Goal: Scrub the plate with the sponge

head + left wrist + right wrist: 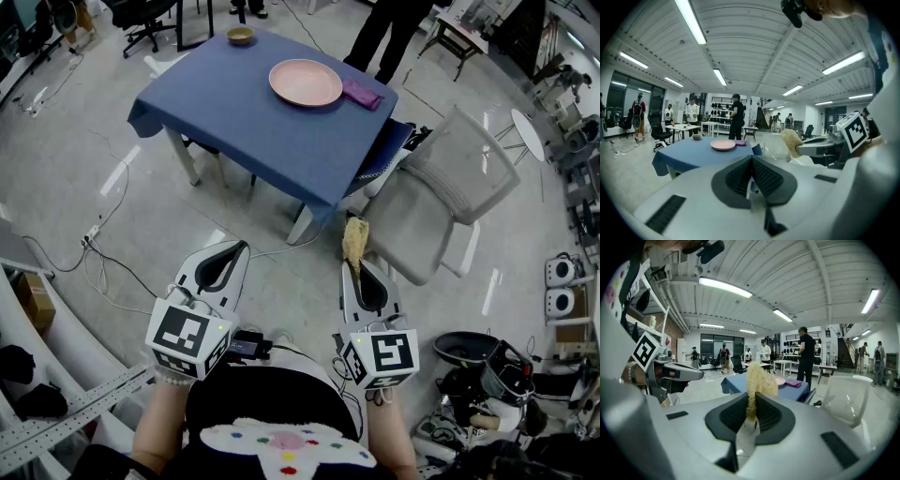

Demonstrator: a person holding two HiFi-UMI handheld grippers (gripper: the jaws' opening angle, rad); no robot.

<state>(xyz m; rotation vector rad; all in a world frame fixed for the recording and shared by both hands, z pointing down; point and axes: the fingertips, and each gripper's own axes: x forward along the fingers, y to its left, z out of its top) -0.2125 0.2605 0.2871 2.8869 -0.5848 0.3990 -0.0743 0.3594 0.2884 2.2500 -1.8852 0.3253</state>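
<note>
Left tongs [234, 251], low in the head view and nearest me: jaws pressed together, nothing between them. Right tongs [356, 270], alongside: clamped on the sponge [354, 239], which sticks out past the tips, over the floor and well short of the tabletop [234, 122]. Sponge: pale yellow, shaggy, fibrous-looking. I judge it light, soft and squashy, likely to bend under pressure. The grip sits at its near end, and a hold closer to the middle would probably give a firmer scrubbing face. Plate [306, 82]: pink, round, shallow, lying flat on the blue-covered tabletop toward its far side, just beside a purple cloth [362, 94] and well apart from both tongs. I judge it rigid, smooth and apt to slide on the cover when scrubbed. It would be breakable if ceramic, which I cannot tell. Best hold: the rim, with the empty left tongs. Bowl [240, 36]: small, at the far corner.
</note>
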